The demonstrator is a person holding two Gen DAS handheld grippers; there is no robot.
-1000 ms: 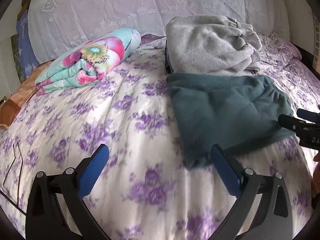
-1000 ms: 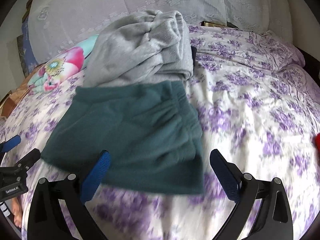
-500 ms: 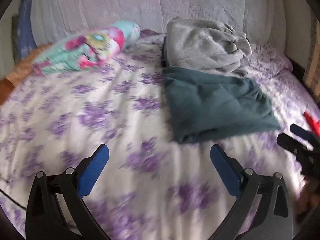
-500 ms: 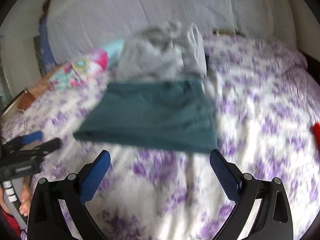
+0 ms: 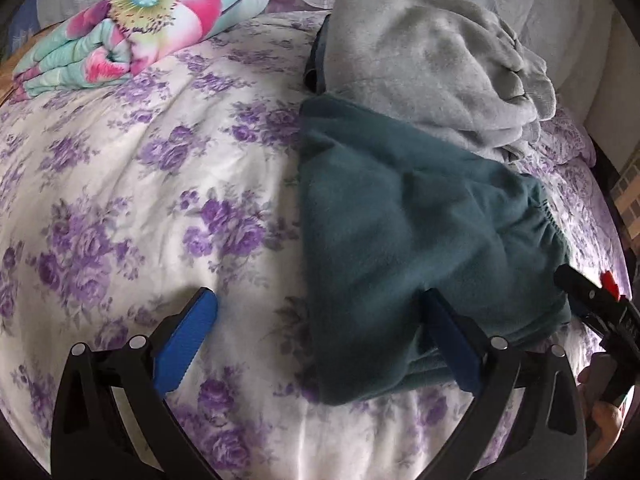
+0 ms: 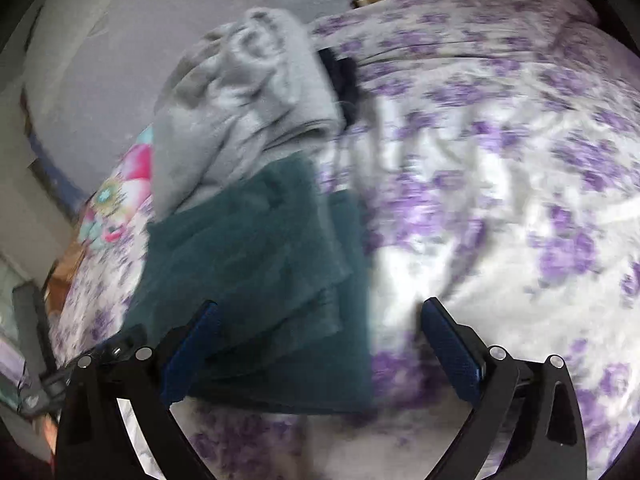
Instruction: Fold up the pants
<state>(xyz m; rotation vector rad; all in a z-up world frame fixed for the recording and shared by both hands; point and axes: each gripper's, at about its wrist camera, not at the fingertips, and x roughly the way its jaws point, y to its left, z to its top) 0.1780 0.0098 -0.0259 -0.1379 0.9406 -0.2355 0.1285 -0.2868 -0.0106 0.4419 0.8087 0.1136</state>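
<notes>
Your left gripper (image 5: 320, 344) stands wide apart and holds nothing. Its left finger (image 5: 186, 344) hangs over bare floral bedspread (image 5: 140, 184), while its right finger (image 5: 452, 344) sits over the near edge of the folded teal pants (image 5: 420, 232); whether that pad touches the cloth you cannot tell. The pants lie ahead of this gripper and to its right, flat on the bedspread, with the gathered waistband on their right side. Just beyond them, overlapping their far edge, rests a pile of folded grey clothing (image 5: 420, 56). Far ahead and to the left lies a rolled floral blanket (image 5: 132, 32), well apart from the pants.

Your right gripper (image 6: 320, 344) is also spread wide and grips nothing. In its blurred view the pants (image 6: 260, 272) lie ahead and to its left, with its left finger (image 6: 190, 354) over their near corner and its right finger (image 6: 452, 350) over open bedspread (image 6: 500, 180). The grey clothing (image 6: 248, 100) sits beyond the pants, ahead and left.

In the left wrist view your right gripper (image 5: 596, 308) shows at the far right, just beside the waistband end of the pants.
</notes>
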